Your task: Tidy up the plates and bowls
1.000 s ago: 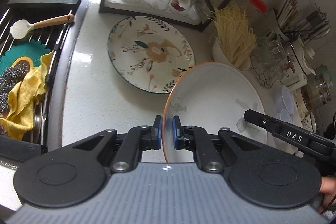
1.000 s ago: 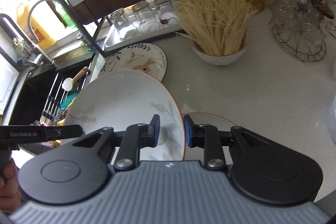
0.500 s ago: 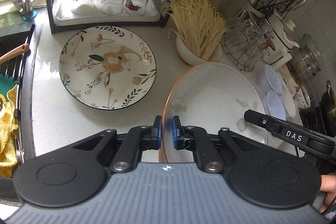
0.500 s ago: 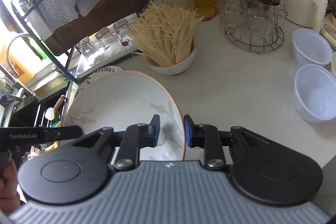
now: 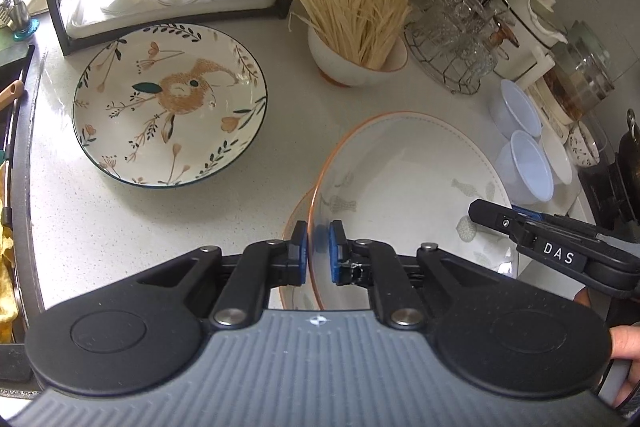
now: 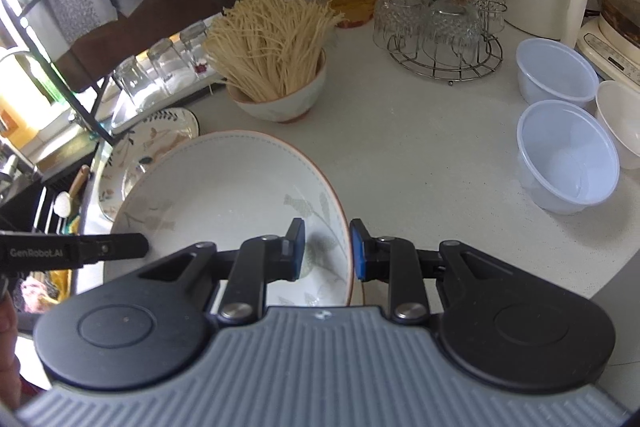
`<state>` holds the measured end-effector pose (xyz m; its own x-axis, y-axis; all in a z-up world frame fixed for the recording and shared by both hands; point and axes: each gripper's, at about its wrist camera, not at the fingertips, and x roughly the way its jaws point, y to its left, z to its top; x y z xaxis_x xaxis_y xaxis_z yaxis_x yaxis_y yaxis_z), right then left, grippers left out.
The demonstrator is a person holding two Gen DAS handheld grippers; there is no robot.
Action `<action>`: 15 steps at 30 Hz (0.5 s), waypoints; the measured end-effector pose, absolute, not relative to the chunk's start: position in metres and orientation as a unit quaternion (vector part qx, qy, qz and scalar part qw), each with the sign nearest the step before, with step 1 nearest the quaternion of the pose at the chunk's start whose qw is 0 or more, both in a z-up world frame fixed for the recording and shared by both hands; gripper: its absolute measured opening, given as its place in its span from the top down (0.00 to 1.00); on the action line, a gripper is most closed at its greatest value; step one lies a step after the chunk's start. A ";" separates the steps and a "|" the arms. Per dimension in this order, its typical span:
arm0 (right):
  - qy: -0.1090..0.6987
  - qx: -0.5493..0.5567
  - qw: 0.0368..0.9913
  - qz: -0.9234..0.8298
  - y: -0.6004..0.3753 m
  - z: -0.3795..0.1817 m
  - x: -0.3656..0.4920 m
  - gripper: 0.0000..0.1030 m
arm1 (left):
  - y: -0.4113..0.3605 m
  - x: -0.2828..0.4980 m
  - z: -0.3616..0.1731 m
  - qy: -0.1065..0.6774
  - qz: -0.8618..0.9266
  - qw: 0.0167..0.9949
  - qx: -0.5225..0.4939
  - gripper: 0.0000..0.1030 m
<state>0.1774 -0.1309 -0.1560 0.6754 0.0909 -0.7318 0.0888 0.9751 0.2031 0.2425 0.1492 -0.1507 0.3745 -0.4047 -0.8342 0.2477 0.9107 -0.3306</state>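
Left gripper [image 5: 318,254] clamps the orange-rimmed plate [image 5: 412,183] by its near rim, above a second plate [image 5: 296,227] on the tabletop [image 5: 120,219], likely for stacking. Right gripper [image 6: 327,250] pinches the opposite rim [image 6: 347,227], sharing the wide plate's weight.

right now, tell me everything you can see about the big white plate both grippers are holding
The white plate is large, shallow and glossy, ceramic by its look, with a thin orange rim and pale grey-green leaf prints inside. It is empty and held tilted above the countertop. The left gripper pinches one edge and the right gripper straddles the opposite edge. Another orange-rimmed dish shows just beneath it.
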 end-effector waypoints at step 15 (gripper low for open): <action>0.376 0.071 0.924 0.000 -0.121 -0.168 0.180 0.74 | 0.132 0.248 -0.176 0.534 -0.185 0.825 0.005 0.89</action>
<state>0.1804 -0.1215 -0.1680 0.7179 0.0532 -0.6941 0.0536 0.9899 0.1314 0.2481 0.1316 -0.1760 0.3624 -0.2995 -0.8826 0.3107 0.9316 -0.1886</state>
